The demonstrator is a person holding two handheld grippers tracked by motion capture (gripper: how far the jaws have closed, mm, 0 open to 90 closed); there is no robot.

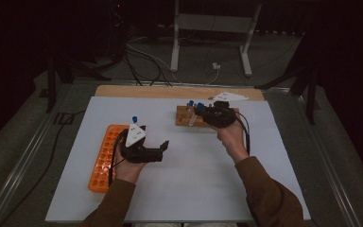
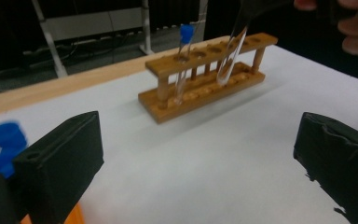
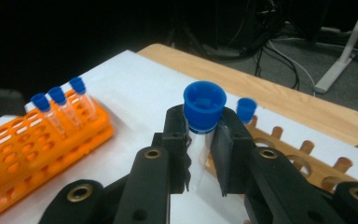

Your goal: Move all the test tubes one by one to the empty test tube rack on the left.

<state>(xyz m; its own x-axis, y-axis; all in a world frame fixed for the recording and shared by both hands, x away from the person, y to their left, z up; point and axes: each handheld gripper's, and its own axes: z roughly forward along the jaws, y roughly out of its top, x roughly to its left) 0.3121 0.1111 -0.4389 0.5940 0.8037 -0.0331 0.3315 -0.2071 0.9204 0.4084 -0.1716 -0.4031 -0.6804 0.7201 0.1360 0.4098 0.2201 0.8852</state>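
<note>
My right tool [image 3: 200, 158] grips the tube [image 3: 200, 140] tilted over the rack [image 2: 205, 79] holes (left tool [image 2: 196, 163] wide, empty).

Blue-capped clear tube [image 3: 200, 126], orange rack [image 3: 23, 149], light-brown wooden rack [image 2: 205, 79], white tabletop [image 1: 194, 165].

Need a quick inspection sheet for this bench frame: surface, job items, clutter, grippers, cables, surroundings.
Surface: white sheet over a wooden tabletop.
Job's things: wooden test-tube rack with one blue-capped tube seated; orange rack with three capped tubes.
Clutter: nothing seen.
Grippers: right gripper shut on a blue-capped test tube at the wooden rack; left gripper open, nothing between its jaws.
Cables: loose leads on the floor beyond the table; each gripper trails one.
Surroundings: dark room, white stand frame behind.
</note>
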